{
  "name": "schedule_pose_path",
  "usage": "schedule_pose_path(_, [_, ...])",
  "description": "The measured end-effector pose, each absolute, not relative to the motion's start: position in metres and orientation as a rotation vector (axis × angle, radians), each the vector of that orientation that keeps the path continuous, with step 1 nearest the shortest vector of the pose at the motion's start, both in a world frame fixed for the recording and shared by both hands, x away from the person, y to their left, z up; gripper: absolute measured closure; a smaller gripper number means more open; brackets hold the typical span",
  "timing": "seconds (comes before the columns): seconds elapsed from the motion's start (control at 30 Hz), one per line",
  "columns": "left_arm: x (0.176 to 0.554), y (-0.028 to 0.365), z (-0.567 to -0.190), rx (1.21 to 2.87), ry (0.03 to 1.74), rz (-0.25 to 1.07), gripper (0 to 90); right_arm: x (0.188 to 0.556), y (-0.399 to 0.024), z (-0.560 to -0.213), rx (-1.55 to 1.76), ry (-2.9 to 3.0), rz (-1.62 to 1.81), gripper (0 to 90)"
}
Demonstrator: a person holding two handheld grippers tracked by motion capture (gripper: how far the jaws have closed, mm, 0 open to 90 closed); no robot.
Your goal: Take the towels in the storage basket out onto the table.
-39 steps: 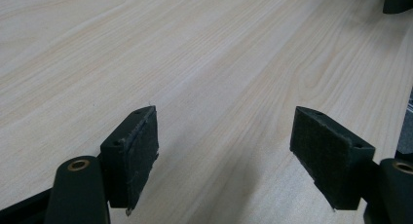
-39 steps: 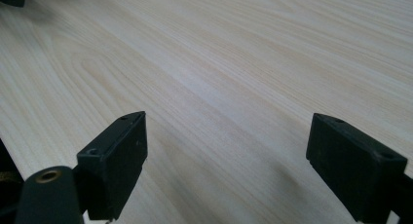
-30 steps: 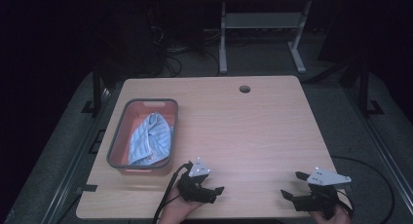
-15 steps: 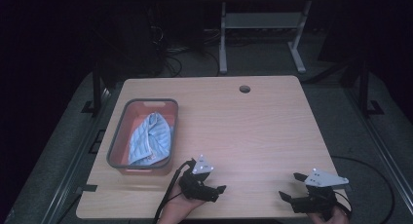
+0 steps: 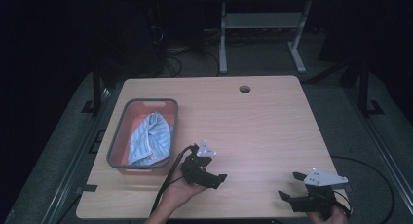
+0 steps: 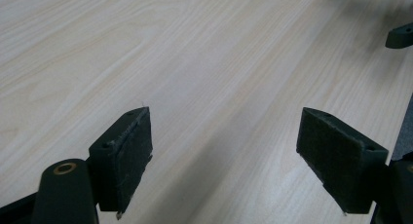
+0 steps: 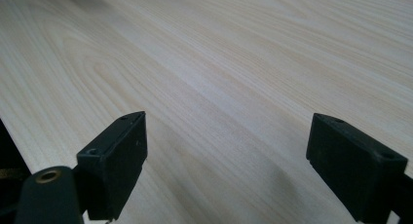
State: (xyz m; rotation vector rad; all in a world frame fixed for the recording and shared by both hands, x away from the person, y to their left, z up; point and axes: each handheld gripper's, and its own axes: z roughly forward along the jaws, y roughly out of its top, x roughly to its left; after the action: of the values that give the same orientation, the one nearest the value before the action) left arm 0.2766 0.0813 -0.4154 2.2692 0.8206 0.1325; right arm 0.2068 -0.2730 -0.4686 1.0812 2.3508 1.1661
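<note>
Both your grippers, left gripper [image 5: 217, 177] and right gripper [image 5: 288, 187], hover wide and empty, so swing left toward ten o'clock and pinch the striped cloth [image 5: 150, 142] in the basket [image 5: 117, 145] at a raised fold.

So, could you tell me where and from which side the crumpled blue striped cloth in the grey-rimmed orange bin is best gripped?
Probably the raised crumpled fold near the middle of the blue striped cloth, coming straight down from above. The walls of the grey-rimmed orange bin block any sideways approach, and the bunched ridge gives the jaws something to pinch. The open left gripper sits nearest.
</note>
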Motion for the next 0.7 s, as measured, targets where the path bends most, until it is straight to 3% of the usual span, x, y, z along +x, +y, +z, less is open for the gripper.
schedule_pose_path(0.7, [0.305,0.081,-0.381,2.326,0.841,0.150,18.6,0.208,-0.276,-0.468,1.096,2.343,1.171,14.4])
